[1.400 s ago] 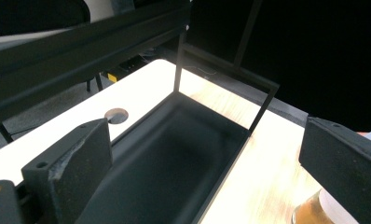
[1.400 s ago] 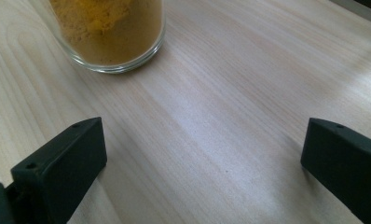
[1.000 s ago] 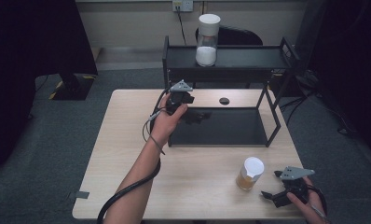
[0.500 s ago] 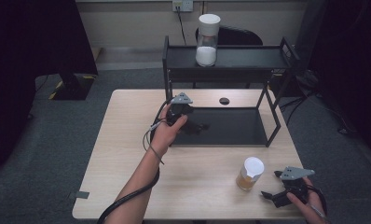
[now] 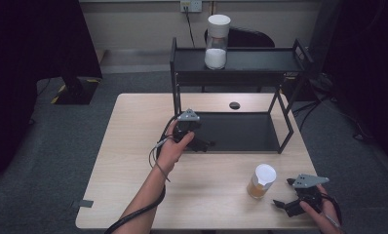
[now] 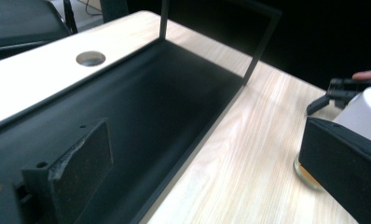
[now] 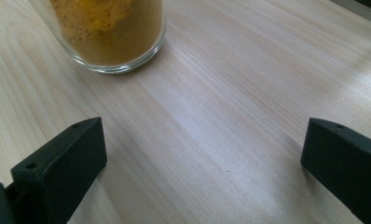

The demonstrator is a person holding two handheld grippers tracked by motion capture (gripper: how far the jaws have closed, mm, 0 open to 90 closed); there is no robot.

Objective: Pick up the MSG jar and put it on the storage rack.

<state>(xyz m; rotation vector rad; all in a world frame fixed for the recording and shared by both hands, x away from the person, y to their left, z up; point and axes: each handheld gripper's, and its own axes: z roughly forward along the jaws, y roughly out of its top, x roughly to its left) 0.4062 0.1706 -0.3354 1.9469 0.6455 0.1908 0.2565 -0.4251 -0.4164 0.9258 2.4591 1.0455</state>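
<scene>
Jar (image 5: 261, 181) holds orange powder; shelf jar (image 5: 216, 41), white.

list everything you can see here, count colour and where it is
jar of brown powder: 1, clear glass, white lid, front right of table beside the right gripper
jar of white powder: 1, clear glass, white lid, on the rack's top shelf, left end
rack: 1, black metal, two levels, back of table
table: 1, light wood, with a round cable hole behind the rack's base
wall socket: 1, white, on the wall behind, a cable plugged in
chair: 1, black, behind the rack
left gripper: 1, black, jaws open, at the left front edge of the rack's base
right gripper: 1, black, jaws open, front right of table
</scene>
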